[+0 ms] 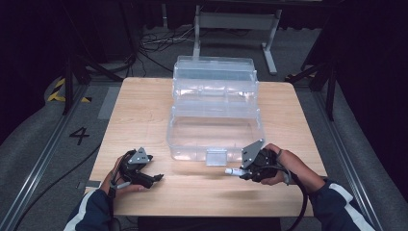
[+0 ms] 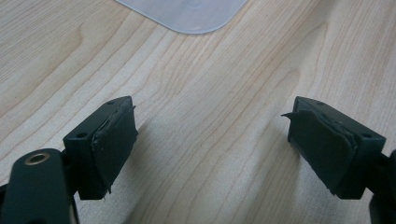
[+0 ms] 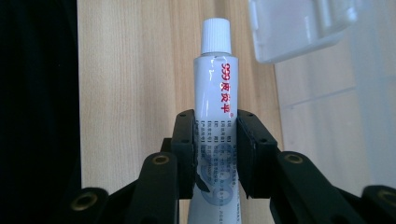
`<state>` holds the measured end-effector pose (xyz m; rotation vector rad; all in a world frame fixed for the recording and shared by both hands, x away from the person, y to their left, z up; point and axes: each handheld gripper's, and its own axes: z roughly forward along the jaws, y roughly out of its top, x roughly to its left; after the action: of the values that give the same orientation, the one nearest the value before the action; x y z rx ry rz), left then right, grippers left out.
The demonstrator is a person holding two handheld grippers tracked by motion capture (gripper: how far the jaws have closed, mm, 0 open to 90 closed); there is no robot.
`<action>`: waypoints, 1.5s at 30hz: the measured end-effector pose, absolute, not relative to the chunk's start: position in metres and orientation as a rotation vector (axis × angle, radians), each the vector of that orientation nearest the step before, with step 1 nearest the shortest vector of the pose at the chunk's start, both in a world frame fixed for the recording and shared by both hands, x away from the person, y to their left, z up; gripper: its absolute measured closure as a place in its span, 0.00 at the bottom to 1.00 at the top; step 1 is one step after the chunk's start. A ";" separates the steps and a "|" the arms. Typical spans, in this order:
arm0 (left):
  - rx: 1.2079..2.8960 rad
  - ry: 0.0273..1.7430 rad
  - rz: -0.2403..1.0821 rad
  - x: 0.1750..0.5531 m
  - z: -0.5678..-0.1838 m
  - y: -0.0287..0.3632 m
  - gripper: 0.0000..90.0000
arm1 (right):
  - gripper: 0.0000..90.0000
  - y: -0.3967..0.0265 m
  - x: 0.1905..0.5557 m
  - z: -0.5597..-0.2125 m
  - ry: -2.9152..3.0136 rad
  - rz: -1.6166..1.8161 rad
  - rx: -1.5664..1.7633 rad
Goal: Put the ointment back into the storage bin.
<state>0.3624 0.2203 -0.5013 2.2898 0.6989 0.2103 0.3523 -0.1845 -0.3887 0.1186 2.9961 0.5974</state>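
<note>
A clear plastic box [image 1: 214, 130] with its lid thrown back stands open in the middle of the wooden table [image 1: 144, 110]. My right gripper [image 1: 243, 172] is shut on a white tube [image 3: 215, 88] with a white cap and red lettering; the jaws clamp its lower half [image 3: 215, 154]. In the high view the tube [image 1: 233, 171] points left, just in front of the box's latch [image 1: 216, 156]. My left gripper [image 1: 155, 178] rests at the front left of the table, open, with only bare wood between its pads [image 2: 114, 142].
A corner of the clear box [image 2: 187, 14] shows beyond the left jaws. The box's latch tab [image 3: 299, 28] hangs at the upper right of the right gripper view. Cables and a metal stand [image 1: 235, 21] lie on the floor behind the table.
</note>
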 end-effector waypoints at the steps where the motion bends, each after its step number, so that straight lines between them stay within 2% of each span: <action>1: 2.290 0.699 0.210 0.362 -0.501 0.220 0.18 | 0.79 -0.185 0.353 -0.382 2.984 0.602 0.104; 29: 2.290 0.699 0.211 0.362 -0.501 0.220 0.18 | 0.79 -0.184 0.364 -0.323 2.874 0.620 0.077; 45: 2.290 0.698 0.211 0.362 -0.501 0.220 0.18 | 0.79 -0.178 0.384 -0.308 2.845 0.603 0.103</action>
<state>0.3625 0.2204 -0.5013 2.2904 0.6982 0.2107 0.3844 -0.1777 -0.3080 0.1026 2.8446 0.6030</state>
